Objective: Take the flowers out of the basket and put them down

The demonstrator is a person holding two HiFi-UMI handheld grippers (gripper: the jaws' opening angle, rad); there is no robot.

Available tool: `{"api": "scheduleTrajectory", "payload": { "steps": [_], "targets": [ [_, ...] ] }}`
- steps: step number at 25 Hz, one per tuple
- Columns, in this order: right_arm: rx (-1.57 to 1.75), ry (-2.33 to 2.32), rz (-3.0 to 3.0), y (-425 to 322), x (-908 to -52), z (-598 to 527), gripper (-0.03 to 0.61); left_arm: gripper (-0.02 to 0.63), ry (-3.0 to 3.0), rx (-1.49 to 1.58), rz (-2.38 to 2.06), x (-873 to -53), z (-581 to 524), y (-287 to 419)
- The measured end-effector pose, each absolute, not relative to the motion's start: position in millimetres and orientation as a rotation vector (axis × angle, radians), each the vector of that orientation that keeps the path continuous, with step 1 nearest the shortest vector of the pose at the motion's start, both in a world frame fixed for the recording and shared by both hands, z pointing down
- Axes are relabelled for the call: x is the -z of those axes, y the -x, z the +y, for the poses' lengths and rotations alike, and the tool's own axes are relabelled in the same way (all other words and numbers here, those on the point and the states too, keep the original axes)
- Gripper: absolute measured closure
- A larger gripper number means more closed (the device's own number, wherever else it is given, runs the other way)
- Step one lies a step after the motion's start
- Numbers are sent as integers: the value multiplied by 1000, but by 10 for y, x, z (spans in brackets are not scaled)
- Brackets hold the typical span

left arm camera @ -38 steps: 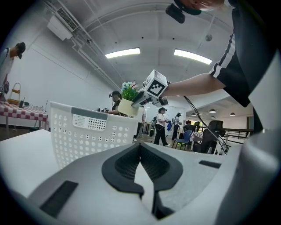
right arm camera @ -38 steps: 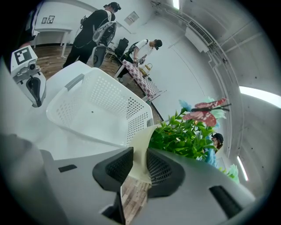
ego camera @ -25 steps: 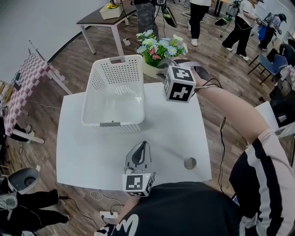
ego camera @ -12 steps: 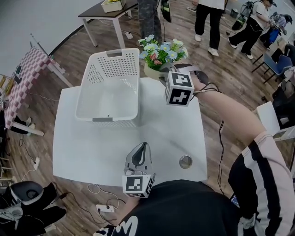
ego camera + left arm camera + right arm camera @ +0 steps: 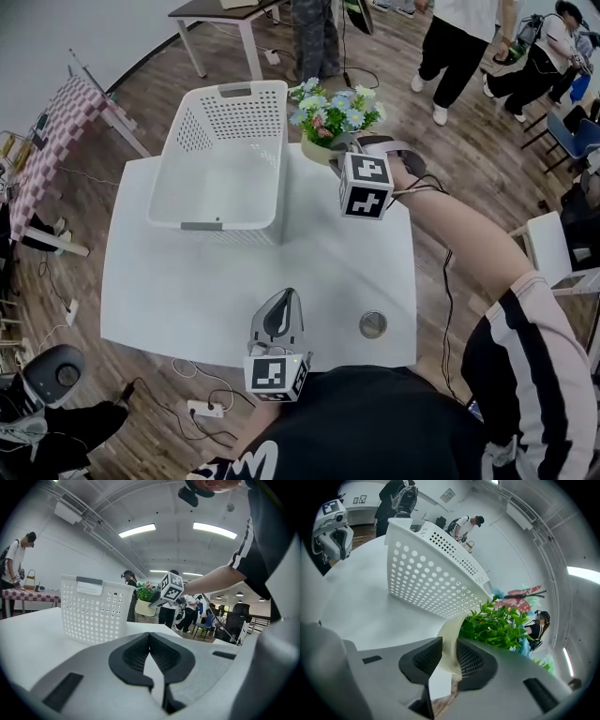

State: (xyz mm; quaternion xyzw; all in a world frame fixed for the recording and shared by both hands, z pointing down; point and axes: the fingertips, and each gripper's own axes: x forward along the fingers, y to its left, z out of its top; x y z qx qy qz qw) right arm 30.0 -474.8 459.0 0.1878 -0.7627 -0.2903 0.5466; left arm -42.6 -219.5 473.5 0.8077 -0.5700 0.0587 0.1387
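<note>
**Cream pot [image 5: 451, 632] clamped beside white basket [image 5: 220, 159]**

Right gripper [image 5: 445, 656] has its jaws closed on the rim of the pot of flowers [image 5: 334, 105], just beside the basket at the table's [image 5: 187, 281] far edge. Left gripper [image 5: 150, 639], jaws together on nothing, is near the front edge.

We list: basket [image 5: 220, 159], white, patterned with round holes; flowers [image 5: 333, 105], blue, white and pink over green leaves; pot [image 5: 450, 632], cream; tabletop [image 5: 187, 291], plain white; right hand-held gripper [image 5: 448, 657], grey with black ribbed pads; cube [image 5: 366, 185], black-and-white squares.
</note>
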Motion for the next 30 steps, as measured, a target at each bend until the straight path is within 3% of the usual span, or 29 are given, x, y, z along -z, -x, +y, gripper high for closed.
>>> {"api": "scheduleTrajectory", "payload": {
  "steps": [30],
  "targets": [
    [656, -323, -1779, -198, -5526, -4492, 474, 609, -2207, -239, -1746, -4929, -1952, 750]
  ]
}}
